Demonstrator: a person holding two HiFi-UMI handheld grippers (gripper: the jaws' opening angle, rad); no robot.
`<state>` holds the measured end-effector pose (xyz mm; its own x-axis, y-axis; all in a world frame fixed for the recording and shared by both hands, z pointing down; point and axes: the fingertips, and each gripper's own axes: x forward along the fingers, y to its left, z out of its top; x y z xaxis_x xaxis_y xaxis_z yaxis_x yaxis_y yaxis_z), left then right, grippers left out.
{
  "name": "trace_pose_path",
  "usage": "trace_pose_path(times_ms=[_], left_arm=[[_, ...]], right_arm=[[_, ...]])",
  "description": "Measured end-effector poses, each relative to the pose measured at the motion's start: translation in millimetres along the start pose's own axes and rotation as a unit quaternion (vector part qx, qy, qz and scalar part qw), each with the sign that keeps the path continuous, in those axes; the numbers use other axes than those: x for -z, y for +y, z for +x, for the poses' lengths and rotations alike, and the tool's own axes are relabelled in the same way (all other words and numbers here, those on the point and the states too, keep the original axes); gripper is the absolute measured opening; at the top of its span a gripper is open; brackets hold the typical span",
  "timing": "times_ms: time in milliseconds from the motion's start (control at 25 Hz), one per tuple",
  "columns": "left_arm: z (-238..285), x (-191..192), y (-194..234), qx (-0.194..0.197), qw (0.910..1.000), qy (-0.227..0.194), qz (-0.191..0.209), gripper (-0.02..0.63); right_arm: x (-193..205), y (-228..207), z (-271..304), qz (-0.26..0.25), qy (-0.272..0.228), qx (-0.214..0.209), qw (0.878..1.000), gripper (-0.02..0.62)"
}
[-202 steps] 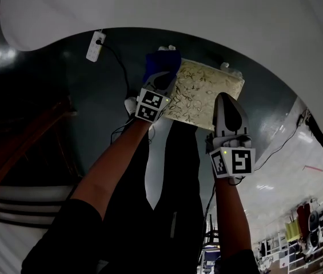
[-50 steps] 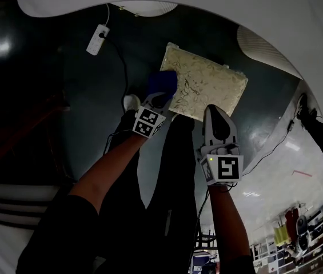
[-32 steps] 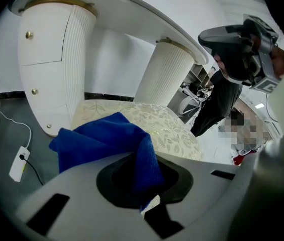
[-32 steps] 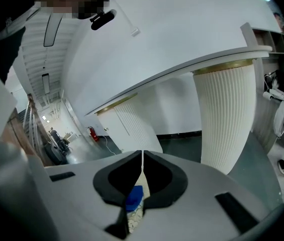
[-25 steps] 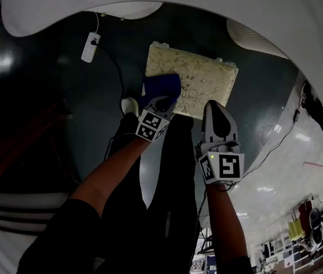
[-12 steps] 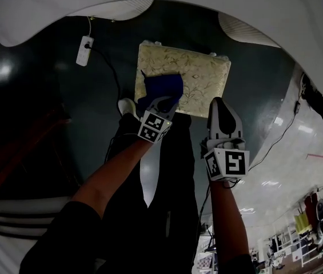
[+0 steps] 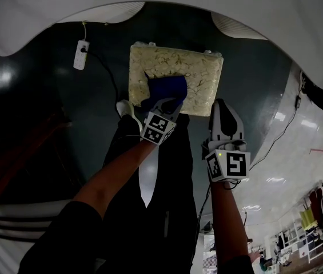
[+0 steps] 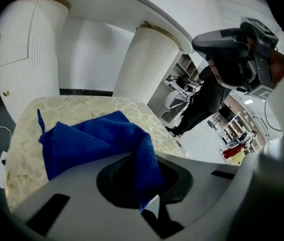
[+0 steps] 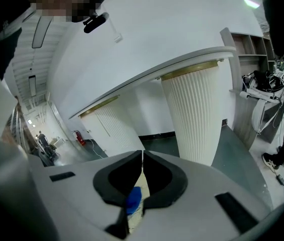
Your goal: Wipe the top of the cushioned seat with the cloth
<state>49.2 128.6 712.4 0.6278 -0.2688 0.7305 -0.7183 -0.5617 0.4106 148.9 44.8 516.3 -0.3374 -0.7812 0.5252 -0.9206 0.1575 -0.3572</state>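
Left gripper [image 7: 162,103] fingers clamped on the blue cloth [image 7: 164,88], pressed near-centre on the cushioned seat [image 7: 201,73] — wiping looks midway; right gripper [image 7: 224,108] fingers closed, empty.

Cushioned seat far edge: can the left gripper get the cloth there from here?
Probably yes. The left gripper is shut on the blue cloth, which lies on the near part of the seat; the rest of its top looks bare.
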Motion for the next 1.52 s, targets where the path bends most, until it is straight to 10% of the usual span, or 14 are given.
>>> trace_pose_path(times_ms=[1520], left_arm=[[66.4,-13.2,-103.5,0.09,0.9948,0.046,0.015,0.038]], right_arm=[[-8.0,-78.5,-39.0,0.029,-0.026,0.041,0.998,0.038]])
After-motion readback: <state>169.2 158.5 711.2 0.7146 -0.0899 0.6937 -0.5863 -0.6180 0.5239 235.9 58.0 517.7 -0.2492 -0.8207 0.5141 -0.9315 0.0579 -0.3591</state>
